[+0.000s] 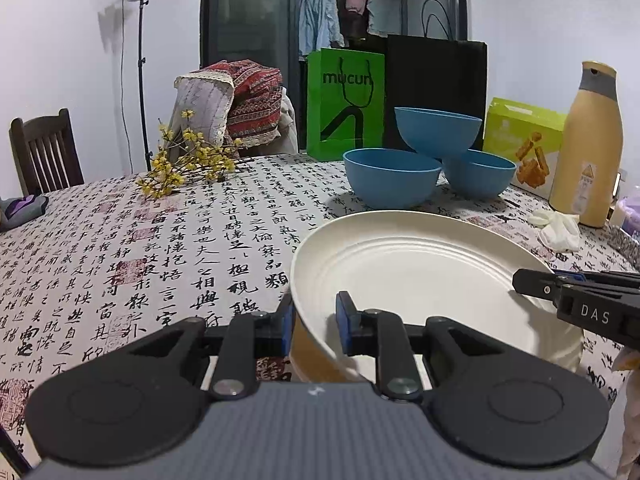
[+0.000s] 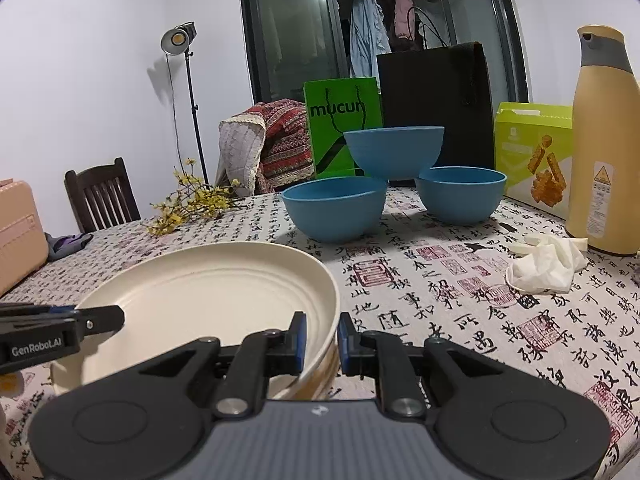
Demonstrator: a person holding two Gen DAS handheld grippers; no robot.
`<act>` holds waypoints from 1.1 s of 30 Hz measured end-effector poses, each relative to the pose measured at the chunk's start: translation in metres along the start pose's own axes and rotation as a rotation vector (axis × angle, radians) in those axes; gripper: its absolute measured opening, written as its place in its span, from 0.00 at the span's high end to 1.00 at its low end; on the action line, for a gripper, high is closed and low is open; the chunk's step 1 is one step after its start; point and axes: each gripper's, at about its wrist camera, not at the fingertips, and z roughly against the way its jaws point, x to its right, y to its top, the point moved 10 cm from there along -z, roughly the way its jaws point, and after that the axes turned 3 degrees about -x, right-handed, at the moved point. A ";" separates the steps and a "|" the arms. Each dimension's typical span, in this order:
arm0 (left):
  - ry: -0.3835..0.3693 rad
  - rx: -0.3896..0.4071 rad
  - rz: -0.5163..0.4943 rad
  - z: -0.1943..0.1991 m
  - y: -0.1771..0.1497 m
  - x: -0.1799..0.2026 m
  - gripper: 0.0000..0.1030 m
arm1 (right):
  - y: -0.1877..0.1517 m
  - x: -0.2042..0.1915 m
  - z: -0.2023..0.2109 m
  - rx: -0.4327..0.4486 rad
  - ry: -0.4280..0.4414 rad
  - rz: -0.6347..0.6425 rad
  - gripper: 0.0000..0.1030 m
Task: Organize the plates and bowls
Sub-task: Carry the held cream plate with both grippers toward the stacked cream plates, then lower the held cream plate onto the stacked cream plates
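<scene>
Left wrist: we saw the left gripper [image 1: 316, 326] clamped on the cream plate's [image 1: 420, 264] near-left rim, three blue bowls [image 1: 430, 160] stacked behind on the table [image 1: 160, 240]. Right wrist: the right gripper [image 2: 322, 340] pinched the opposite rim, plate seemingly lifted, hard to confirm.

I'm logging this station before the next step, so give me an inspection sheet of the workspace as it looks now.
Surface: table under a calligraphy-print cloth.
Job's things: cream plate held at two rim points; three blue bowls, one resting on two.
Clutter: yellow bottle, crumpled glove, snack box, flower sprig, green bag, black bag.
Grippers: left gripper and right gripper both clamp the plate's rim.
Cables: one down the lamp stand.
Surroundings: chair, dark window, hanging clothes.
</scene>
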 end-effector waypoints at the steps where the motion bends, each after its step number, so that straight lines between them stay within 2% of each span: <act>1: -0.001 0.000 -0.006 -0.001 -0.001 0.001 0.79 | -0.001 0.001 0.000 -0.002 0.000 -0.004 0.85; 33: 0.075 0.059 -0.173 -0.009 -0.008 0.014 0.75 | -0.011 -0.007 -0.002 0.059 -0.087 0.117 0.84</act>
